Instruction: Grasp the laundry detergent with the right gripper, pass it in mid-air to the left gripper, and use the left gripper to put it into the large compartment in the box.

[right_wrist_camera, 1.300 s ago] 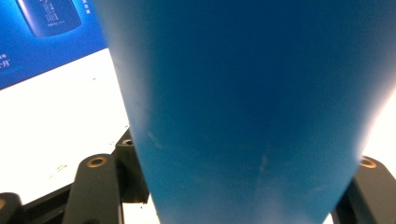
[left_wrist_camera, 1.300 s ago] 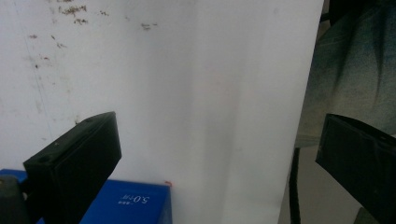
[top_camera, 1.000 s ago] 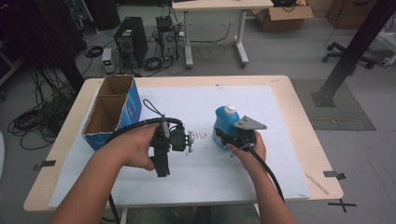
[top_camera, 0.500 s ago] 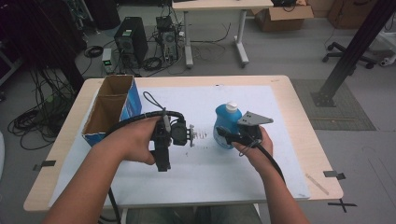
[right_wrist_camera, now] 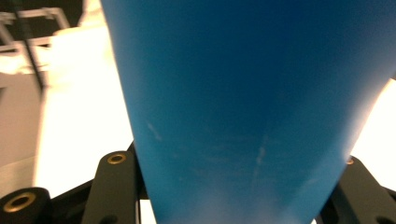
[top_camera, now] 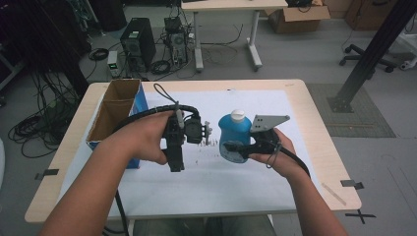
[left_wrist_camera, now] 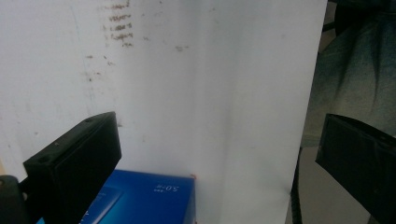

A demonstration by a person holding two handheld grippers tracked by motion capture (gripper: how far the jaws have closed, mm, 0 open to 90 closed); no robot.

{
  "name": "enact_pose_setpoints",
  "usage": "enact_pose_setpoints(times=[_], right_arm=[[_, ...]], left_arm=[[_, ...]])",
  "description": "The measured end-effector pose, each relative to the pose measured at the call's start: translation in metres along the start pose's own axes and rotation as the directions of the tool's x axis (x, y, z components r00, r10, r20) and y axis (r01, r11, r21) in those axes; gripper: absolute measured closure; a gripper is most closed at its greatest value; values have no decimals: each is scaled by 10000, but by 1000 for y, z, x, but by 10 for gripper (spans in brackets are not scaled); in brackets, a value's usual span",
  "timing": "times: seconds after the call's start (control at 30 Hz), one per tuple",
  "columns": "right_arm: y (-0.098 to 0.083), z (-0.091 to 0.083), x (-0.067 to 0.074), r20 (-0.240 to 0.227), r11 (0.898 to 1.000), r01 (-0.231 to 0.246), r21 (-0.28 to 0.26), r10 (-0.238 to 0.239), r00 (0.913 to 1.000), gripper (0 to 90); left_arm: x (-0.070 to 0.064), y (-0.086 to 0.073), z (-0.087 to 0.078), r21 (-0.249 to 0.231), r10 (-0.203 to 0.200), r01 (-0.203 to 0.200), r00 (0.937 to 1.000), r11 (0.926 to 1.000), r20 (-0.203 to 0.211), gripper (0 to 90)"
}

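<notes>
A blue bottle (top_camera: 235,141) with a white cap is being gripped by the right claw (top_camera: 241,149) above the middle of the white-covered bench (top_camera: 295,105), the jaws pressed to its sides as seen in the right gripper view (right_wrist_camera: 243,116). Open sheet is being left all around it. The left claw (top_camera: 206,133) is being held just beside it, jaws wide and empty (left_wrist_camera: 210,154). A cardboard box (top_camera: 114,114) is being kept at the bench's left edge; "50" is being read on its blue side (left_wrist_camera: 154,198).

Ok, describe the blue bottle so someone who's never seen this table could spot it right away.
On the wooden table lies a white sheet. Over its middle, the right claw grips the blue bottle. Unlike the blue cardboard box at the left, it is rounded, with a white cap.
</notes>
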State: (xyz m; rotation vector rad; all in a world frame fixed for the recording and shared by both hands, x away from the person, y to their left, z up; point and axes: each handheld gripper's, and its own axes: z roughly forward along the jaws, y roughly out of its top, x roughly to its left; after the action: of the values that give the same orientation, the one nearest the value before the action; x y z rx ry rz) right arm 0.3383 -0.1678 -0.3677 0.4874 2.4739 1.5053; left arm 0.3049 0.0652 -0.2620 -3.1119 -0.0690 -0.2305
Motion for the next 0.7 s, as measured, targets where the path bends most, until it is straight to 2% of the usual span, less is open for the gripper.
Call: enact_pose_setpoints(times=[0.03,0.07,0.1,0.13,0.17,0.2,0.23,0.27,0.37,0.53,0.57,0.6,0.7], right_arm=[[1,0,2,-388,9998,189,-115,-194,9991,458],[1,0,2,-388,9998,189,-115,-194,9991,458],[1,1,5,-738,9990,390,-197,-404,9965,458],[1,1,5,-738,9990,390,-197,-404,9965,458],[1,2,8,-1107,9975,645,-292,-674,9916,457],[1,2,8,-1107,9975,645,-292,-674,9916,457],[1,3,12,-1445,9959,852,-315,-889,9855,457],[1,3,12,-1445,9959,852,-315,-889,9855,457],[1,7,17,-1852,9939,1078,-246,-1105,9765,457],[-1,15,25,-2556,9858,1623,-421,-1677,9521,456],[-2,18,29,-2833,9840,1698,-536,-1781,9423,456],[-2,18,29,-2833,9840,1698,-536,-1781,9423,456],[-3,25,35,-3186,9812,1805,-687,-1930,9280,456]], left_arm=[[0,2,-3,-10,48,-48,10000,10000,-5,2],[0,2,-3,-10,48,-48,10000,10000,-5,2],[1,3,-7,-72,54,-54,10000,10000,-5,2],[1,3,-7,-72,54,-54,10000,10000,-5,2],[2,4,-11,-86,52,-52,10000,9999,34,2],[2,4,-11,-86,52,-52,10000,9999,34,2],[2,6,-14,-169,93,-92,9999,9998,67,2],[2,6,-14,-169,93,-92,9999,9998,67,2],[2,9,-16,-200,123,-120,9998,9997,156,2],[1,15,-17,-114,195,-192,9995,9998,262,2],[0,16,-18,-89,192,-190,9994,9998,280,2],[0,16,-18,-89,192,-190,9994,9998,280,2],[0,18,-20,-145,198,-193,9992,9997,347,2]])
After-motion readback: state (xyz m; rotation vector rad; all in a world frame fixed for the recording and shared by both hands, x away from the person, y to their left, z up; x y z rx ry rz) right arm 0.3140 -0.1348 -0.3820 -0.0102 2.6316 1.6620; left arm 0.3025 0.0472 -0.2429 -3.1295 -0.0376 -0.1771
